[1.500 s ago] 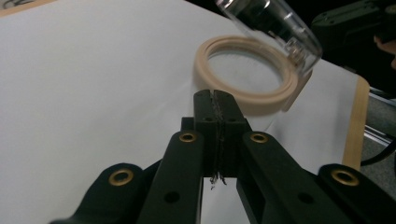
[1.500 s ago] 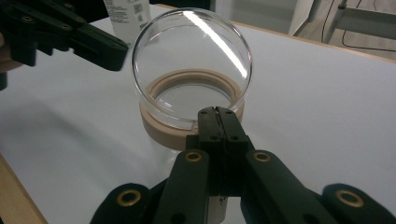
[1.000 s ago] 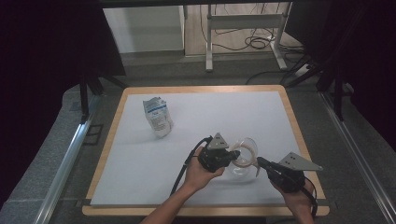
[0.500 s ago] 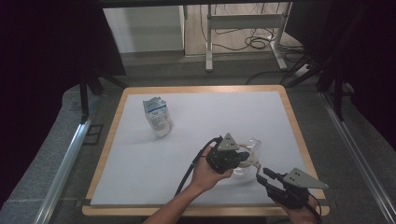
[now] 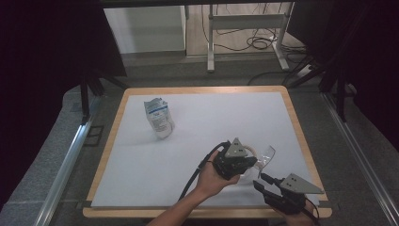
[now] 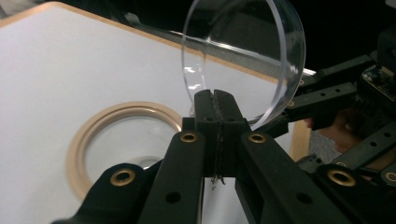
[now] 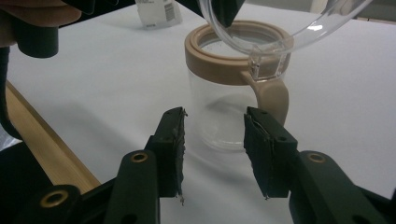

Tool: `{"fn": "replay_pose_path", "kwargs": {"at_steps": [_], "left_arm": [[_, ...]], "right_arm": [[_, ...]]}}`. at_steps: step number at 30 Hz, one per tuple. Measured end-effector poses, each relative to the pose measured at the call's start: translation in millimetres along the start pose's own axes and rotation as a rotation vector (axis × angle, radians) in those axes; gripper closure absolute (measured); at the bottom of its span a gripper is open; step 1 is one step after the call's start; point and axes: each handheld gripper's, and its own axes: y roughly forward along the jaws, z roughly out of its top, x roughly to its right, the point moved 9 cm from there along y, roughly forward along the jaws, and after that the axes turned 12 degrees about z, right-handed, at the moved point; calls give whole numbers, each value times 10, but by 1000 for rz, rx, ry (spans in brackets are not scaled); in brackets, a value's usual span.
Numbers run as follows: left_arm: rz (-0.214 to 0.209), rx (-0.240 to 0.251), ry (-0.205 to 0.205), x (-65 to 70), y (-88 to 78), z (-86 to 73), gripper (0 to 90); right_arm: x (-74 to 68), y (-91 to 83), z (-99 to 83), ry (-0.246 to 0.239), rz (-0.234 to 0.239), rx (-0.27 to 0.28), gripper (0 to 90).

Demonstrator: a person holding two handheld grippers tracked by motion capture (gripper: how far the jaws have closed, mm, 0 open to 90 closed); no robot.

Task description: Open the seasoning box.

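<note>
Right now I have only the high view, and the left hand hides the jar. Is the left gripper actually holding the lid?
Observer: Yes. In the left gripper view the left gripper is shut on the edge of the clear lid, which stands tilted open.
Operator: Is the lid free of the jar?
Observer: No. The right gripper view shows it hinged to the tan rim of the jar, just above the tan handle.
Operator: And the right gripper?
Observer: The right gripper is open. Its jaws have just been opening, with nothing between them, and the jar stands ahead of them, untouched.
</note>
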Motion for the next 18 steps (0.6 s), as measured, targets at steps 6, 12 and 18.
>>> {"fn": "replay_pose_path", "kwargs": {"at_steps": [6, 12, 18], "left_arm": [[79, 25, -13, -281, -228, -121, 726], [149, 24, -68, -631, -517, -431, 419], [192, 25, -90, -892, -734, -727, 299]], "right_arm": [[-150, 90, -14, -21, 52, 4, 553], [-322, 243, -11, -46, 119, 9, 514], [-451, 352, 39, -75, 124, 29, 488]]}}
